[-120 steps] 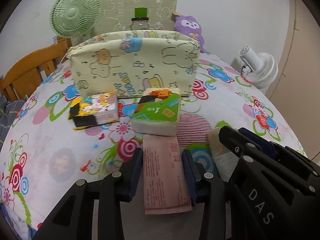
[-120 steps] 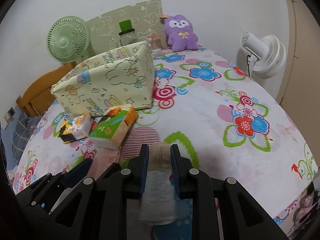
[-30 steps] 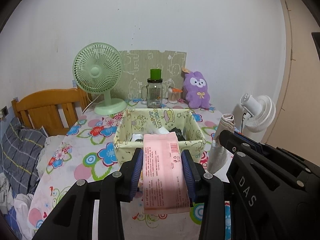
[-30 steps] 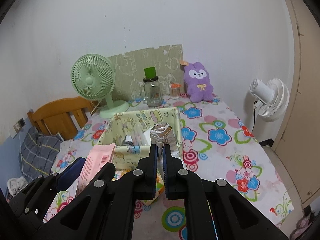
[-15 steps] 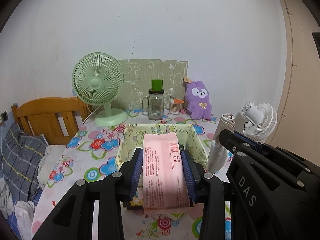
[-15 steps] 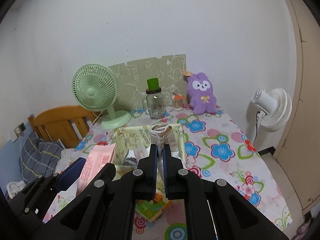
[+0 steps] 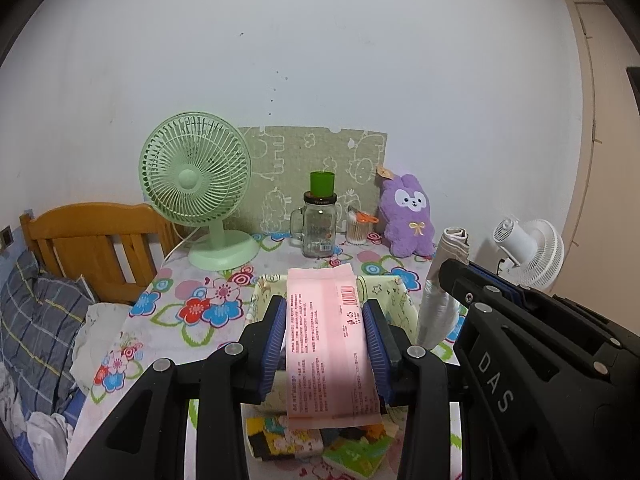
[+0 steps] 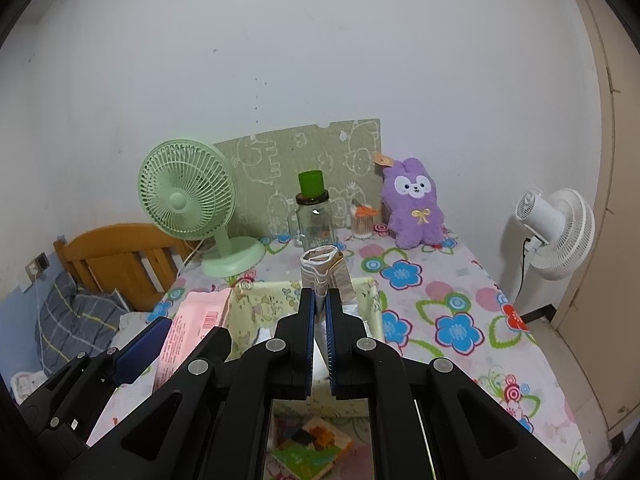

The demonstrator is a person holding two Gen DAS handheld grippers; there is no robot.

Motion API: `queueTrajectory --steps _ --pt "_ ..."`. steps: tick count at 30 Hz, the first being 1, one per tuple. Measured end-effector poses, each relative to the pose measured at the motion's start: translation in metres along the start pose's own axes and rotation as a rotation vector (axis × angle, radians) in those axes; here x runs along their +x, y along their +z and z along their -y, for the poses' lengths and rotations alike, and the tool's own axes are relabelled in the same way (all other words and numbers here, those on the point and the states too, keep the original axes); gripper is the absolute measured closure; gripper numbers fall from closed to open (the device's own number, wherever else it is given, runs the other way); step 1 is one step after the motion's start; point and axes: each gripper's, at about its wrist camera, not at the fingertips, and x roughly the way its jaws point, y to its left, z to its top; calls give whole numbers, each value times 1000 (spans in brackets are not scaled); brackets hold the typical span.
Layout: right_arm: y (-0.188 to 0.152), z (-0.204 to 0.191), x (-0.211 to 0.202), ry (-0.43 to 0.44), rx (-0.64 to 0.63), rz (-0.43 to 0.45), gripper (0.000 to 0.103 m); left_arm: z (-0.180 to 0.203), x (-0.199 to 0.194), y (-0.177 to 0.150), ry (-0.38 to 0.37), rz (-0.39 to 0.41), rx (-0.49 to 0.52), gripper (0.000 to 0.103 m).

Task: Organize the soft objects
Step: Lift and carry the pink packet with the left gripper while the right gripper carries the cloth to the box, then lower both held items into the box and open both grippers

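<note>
Both grippers carried soft items above the fabric bin; neither item was yet placed.

The left gripper [image 7: 326, 342] pinched a flat pink wipes pack [image 7: 330, 340] between its blue ribbed pads [image 7: 274, 340], and the right gripper [image 8: 319, 330], jaws nearly pressed together, squeezed a rolled beige cloth [image 8: 320, 270] that stood upright. Judging by position, both items hung over the open yellow fabric bin [image 7: 394, 300], a soft-walled box with a cartoon print, so the drop-in step remained. Two glossy tissue packs [image 7: 316, 446] lay on the flowered tablecloth [image 8: 460, 320] in front of the bin and appeared still to be sorted. A fuzzy purple plush rabbit [image 8: 414, 204] sat against the wall.
</note>
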Motion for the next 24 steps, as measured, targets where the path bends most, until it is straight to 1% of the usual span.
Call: queueTrajectory --steps 7,14,24 --pt "10 0 23 -4 -2 -2 95 -3 22 10 -2 -2 1 63" --pt "13 1 53 14 -6 -32 95 -8 49 13 14 -28 3 63" --pt "10 2 98 20 -2 -91 95 -16 89 8 3 -87 -4 62"
